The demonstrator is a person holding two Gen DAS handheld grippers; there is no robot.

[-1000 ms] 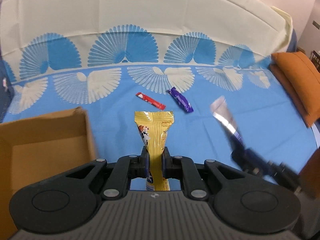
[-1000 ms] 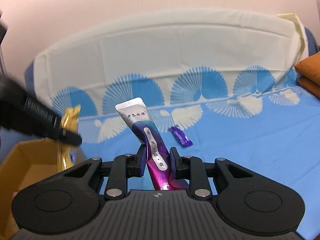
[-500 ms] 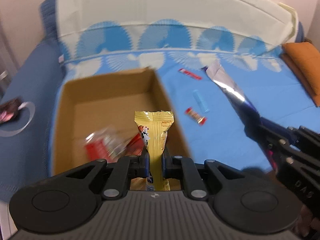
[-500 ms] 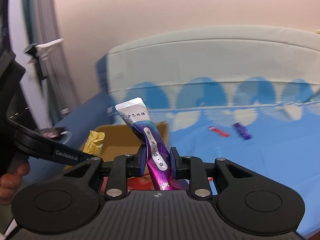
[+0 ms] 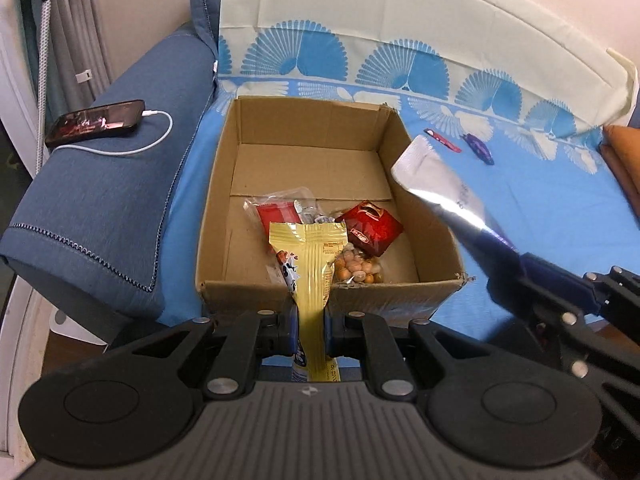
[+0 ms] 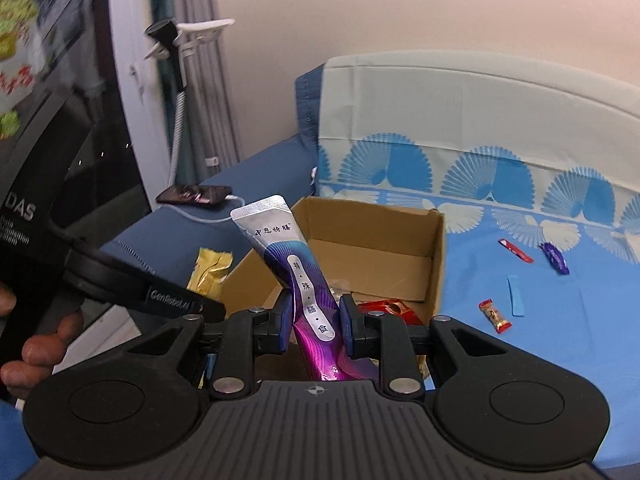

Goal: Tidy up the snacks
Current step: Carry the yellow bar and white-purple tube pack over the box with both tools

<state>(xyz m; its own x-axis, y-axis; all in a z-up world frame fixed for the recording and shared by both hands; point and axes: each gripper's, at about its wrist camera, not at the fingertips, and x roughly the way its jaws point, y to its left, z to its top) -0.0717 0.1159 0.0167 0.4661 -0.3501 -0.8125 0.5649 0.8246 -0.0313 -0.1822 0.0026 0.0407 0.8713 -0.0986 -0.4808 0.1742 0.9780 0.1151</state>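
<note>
My left gripper point(image 5: 310, 328) is shut on a yellow snack packet point(image 5: 310, 256) and hangs over the near wall of an open cardboard box point(image 5: 404, 136). Inside the box lie a red packet point(image 5: 370, 230), a clear bag with a red label point(image 5: 276, 210) and a bag of nuts point(image 5: 358, 270). My right gripper point(image 6: 316, 326) is shut on a silver and purple sachet point(image 6: 296, 268), held over the box point(image 6: 436, 256) near its right wall. In the left wrist view that sachet point(image 5: 436, 184) juts in from the right. The yellow packet point(image 6: 210, 270) shows at left in the right wrist view.
Loose snacks lie on the blue sheet right of the box: a red stick point(image 6: 515, 250), a purple bar point(image 6: 554, 258), a blue strip point(image 6: 515, 294) and a small red candy point(image 6: 495, 315). A phone point(image 5: 96, 122) on a white cable rests on the blue armrest. An orange cushion point(image 5: 624, 148) is at far right.
Both grippers have swung left from the open sheet to the cardboard box, each still holding its snack. The box interior and the armrest with the phone have come into view.
</note>
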